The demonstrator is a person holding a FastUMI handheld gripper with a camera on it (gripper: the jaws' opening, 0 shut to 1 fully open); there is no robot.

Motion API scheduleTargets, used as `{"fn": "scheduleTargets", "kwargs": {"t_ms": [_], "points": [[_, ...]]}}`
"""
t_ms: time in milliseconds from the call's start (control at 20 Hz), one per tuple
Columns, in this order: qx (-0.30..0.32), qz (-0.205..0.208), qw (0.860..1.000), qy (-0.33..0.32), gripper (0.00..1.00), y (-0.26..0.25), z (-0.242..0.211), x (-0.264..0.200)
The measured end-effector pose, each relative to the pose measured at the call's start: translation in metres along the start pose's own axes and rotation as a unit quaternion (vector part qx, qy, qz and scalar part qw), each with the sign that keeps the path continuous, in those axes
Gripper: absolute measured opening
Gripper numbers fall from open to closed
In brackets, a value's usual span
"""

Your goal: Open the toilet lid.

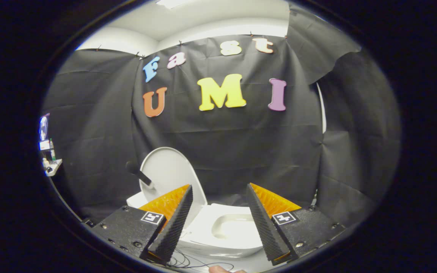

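Observation:
A white toilet (226, 235) stands low ahead, beyond and between my fingers. Its lid (167, 174) is raised, standing upright at the toilet's left, leaning toward the black cloth wall. The seat and the bowl opening (230, 225) lie uncovered between the two fingers. A dark handle (139, 172) sticks out from the lid's left edge. My gripper (218, 187) is open, fingers wide apart with nothing between them; it hovers above and in front of the toilet, touching nothing.
Black cloth walls close the booth behind and to both sides of the toilet. A small shelf with bottles (51, 157) shows at the far left gap. Thin dark cables (188, 262) lie on the floor before the toilet. A fingertip (222, 269) of a person shows below.

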State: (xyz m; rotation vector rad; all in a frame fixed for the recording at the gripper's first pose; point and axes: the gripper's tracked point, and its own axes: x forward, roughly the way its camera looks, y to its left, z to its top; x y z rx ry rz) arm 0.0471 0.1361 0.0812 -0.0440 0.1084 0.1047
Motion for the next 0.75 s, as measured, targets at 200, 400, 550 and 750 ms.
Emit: {"fn": "scheduleTargets", "kwargs": {"t_ms": [200,400,550,750], "points": [[0.007,-0.01,1.0,-0.023,0.9,-0.034,-0.017,-0.019],[0.002,-0.01,0.997,-0.071,0.89,-0.055,-0.023,-0.036],[-0.008,-0.008,0.997,-0.072,0.9,-0.061,-0.038,-0.039],[-0.003,-0.002,0.998,-0.069,1.0,-0.068,-0.055,-0.047]]}}
